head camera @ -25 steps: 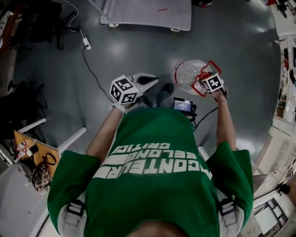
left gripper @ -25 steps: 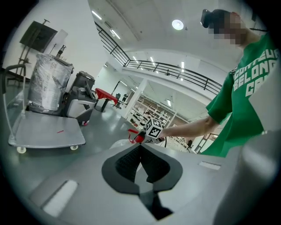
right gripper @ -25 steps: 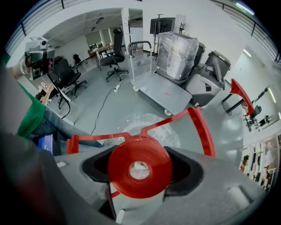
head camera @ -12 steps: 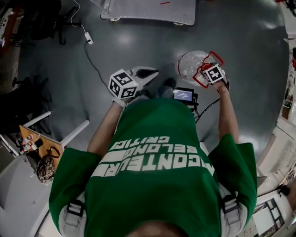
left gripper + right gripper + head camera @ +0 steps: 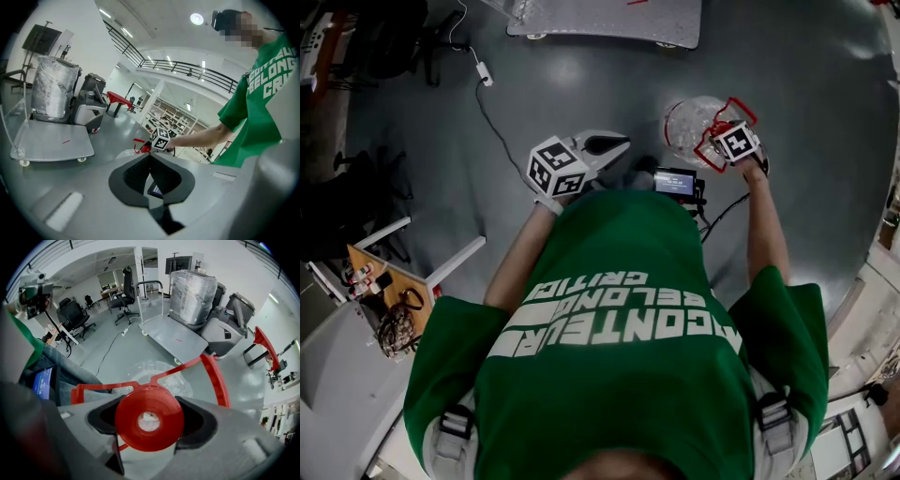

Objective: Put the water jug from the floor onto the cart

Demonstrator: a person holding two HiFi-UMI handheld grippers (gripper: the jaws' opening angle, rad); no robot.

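- The right gripper (image 5: 150,420) has its jaws clenched on the jug's round red cap (image 5: 140,404). The dark pads press it from both sides.
- A thin red handle (image 5: 218,380) arcs out past the jaws on the right and runs as a flat strap to the left.
- The jug (image 5: 689,127) is clear, ribbed plastic and hangs under the cap, over the floor (image 5: 581,84) just ahead of the person's right side. I cannot tell whether its base touches the floor.
- The left gripper (image 5: 150,173) has its jaws closed on nothing, black textured pads meeting along a centre line. It is near the jug, to its left.
- The floor is smooth, glossy grey. A wide bare stretch lies between the jug and the cart (image 5: 609,21).
- The cart is well apart from the jug, a flat grey deck on small wheels with its near edge facing the person.
- A thin cable (image 5: 487,122) runs across the floor on the left.
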